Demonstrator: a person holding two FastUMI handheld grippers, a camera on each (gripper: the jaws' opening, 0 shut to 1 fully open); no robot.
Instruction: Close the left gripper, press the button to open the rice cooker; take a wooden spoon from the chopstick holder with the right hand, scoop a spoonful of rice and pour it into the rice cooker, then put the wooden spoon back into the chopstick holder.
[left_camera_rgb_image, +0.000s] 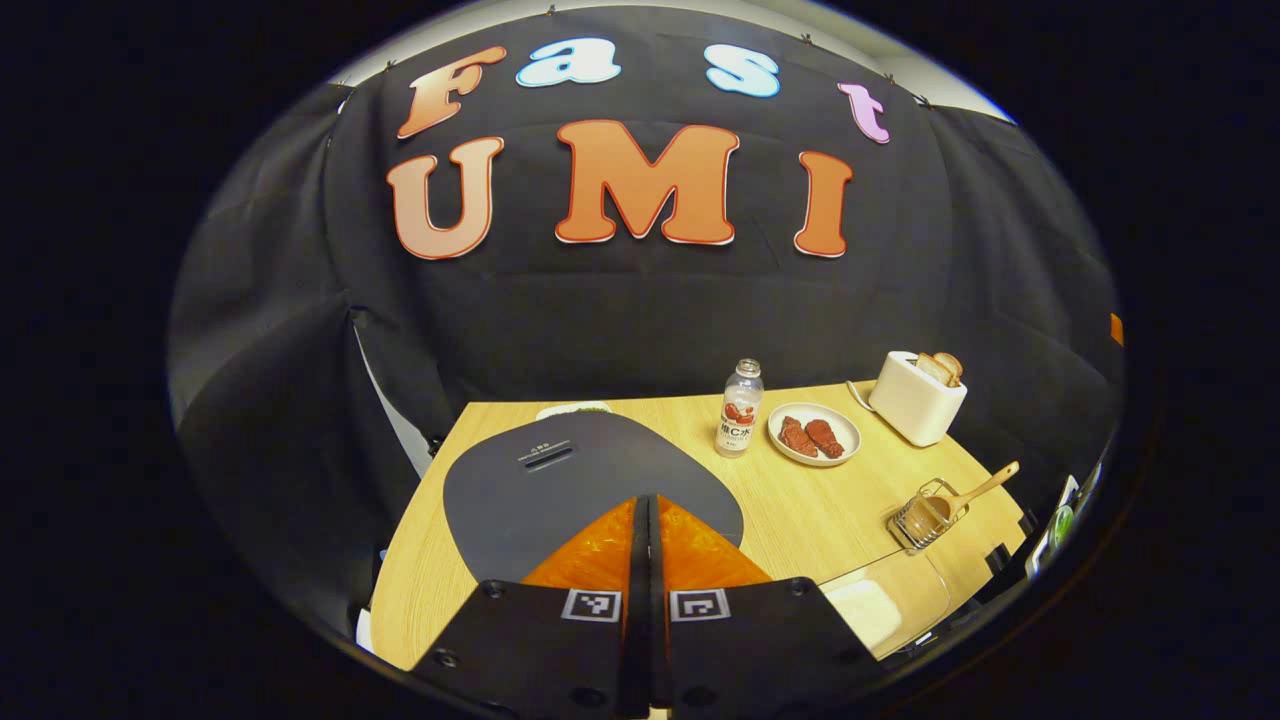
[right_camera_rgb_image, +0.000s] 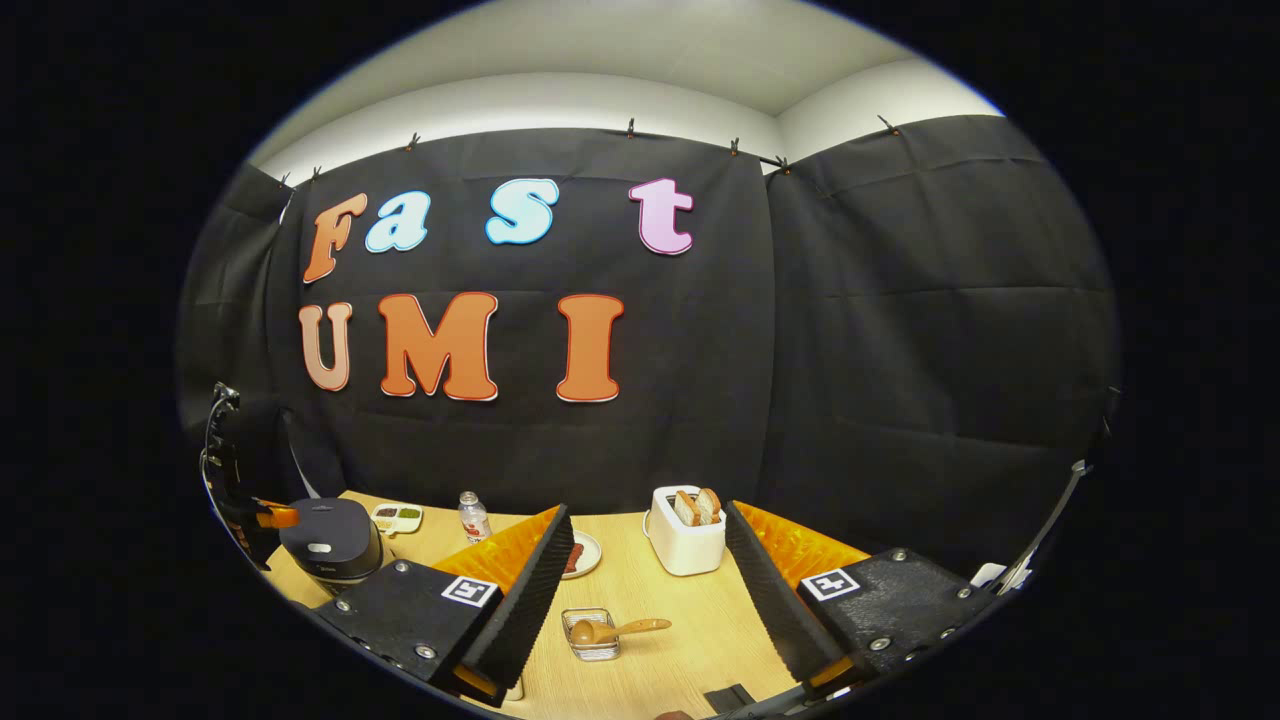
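Left jaws together, right jaws wide; wooden spoon (right_camera_rgb_image: 618, 629) in chopstick holder (right_camera_rgb_image: 592, 637), rice cooker (right_camera_rgb_image: 330, 542) prob. closed.

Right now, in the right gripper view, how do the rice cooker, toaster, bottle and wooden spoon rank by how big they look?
Largest to smallest as they look:
1. rice cooker
2. toaster
3. wooden spoon
4. bottle
Cooker and toaster look close in size. The spoon lies nearer the camera, so its place over the bottle is unsure.
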